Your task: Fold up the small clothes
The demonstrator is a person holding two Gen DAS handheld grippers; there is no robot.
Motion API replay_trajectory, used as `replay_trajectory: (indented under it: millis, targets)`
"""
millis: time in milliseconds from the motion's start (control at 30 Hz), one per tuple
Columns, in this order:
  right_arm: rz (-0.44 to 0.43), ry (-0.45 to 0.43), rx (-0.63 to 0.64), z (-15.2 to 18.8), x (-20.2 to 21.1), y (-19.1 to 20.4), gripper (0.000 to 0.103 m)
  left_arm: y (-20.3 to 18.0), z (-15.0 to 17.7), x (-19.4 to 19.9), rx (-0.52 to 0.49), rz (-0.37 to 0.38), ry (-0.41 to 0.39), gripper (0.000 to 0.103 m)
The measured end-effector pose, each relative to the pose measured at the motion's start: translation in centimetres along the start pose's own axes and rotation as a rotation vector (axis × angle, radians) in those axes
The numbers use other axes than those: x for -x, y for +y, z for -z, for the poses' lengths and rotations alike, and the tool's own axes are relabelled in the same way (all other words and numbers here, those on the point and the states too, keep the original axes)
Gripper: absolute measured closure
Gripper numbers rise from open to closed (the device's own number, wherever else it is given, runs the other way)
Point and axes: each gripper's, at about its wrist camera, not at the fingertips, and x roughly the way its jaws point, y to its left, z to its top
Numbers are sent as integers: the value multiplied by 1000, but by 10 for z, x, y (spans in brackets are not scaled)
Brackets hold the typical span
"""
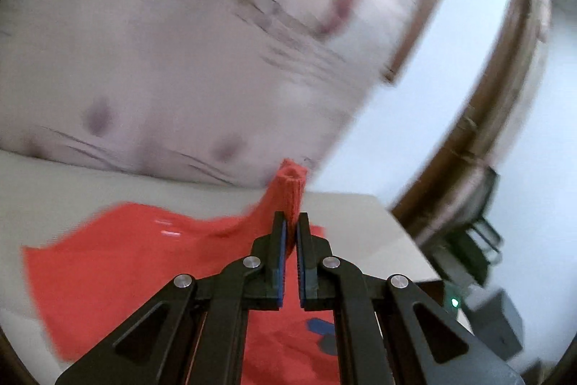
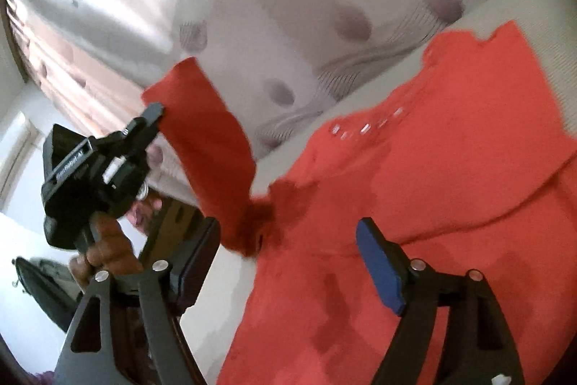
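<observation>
A small red garment (image 1: 119,262) lies spread on a light table (image 1: 54,186). My left gripper (image 1: 291,226) is shut on the garment's ribbed sleeve cuff (image 1: 290,184) and holds it lifted above the table. In the right wrist view the left gripper (image 2: 153,112) holds the raised sleeve (image 2: 209,147), while the garment's body (image 2: 432,186) lies flat. My right gripper (image 2: 288,240) is open and empty, hovering over the garment near the sleeve's base, its blue pads (image 2: 382,271) wide apart.
A pale curtain with dark spots (image 1: 162,60) hangs behind the table's far edge. The table's right edge (image 1: 407,233) drops off to dark equipment (image 1: 497,320) on the floor. A brown wooden frame (image 1: 497,118) stands to the right.
</observation>
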Motion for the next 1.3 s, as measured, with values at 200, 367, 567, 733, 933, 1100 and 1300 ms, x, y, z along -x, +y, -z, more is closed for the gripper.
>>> replay_trajectory:
  millis: [200,367,567,733,933,1100,1300]
  targets:
    - [47,-2,-82,-7,16,-39,23,6,33,-80,60,12,146,80]
    - [62,15,-97,-10,17,-52,23,27,54,-54,90,-55,111,38]
    - [134,-35,-96,-30,24,-55,23,55,108,8,58,-269,-44,26]
    - [228,-4,-34,-58,13,-50,23,77,141,25,61,-405,-81,26]
    - [398,146,8,-64,-36,-58,43,117,149,32,258,-394,-68,26]
    - [472,168,25,-66,-51,-55,94,144,158,41,413,-350,-104,26]
    - [423,23,48,-80,-22,-39,95,142,159,41,406,-373,-101,26]
